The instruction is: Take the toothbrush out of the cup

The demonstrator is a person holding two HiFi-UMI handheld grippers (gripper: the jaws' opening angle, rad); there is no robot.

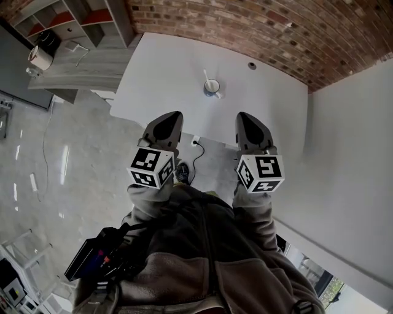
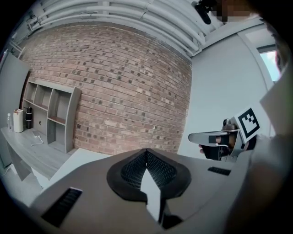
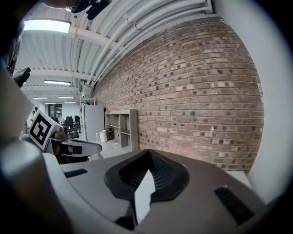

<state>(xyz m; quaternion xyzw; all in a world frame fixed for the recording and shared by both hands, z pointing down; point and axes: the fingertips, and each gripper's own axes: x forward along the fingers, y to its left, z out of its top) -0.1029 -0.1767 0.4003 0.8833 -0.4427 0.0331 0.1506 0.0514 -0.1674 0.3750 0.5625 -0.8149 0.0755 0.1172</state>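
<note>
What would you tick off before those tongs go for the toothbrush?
1. Toothbrush standing in the cup: ok.
2. Cup upright on the white table: ok.
3. Left tongs empty: ok.
4. Right tongs empty: ok.
5. A pair of tongs opened, ready to grasp: not ok, both are shut.
6. Tongs close to the cup: not ok, both are held well short of it.

White table [image 1: 172,73] set against a red brick wall [image 1: 245,24], with a small dark round hole [image 1: 252,65] near its far edge. To the left, grey counter [image 1: 86,70] bearing a white cylindrical container [image 1: 40,57], under open grey shelving [image 1: 67,18]. Glossy pale floor [image 1: 67,165] below, black cable [image 1: 198,157] trailing by the table's near edge. Plain white wall [image 1: 356,172] at right.
</note>
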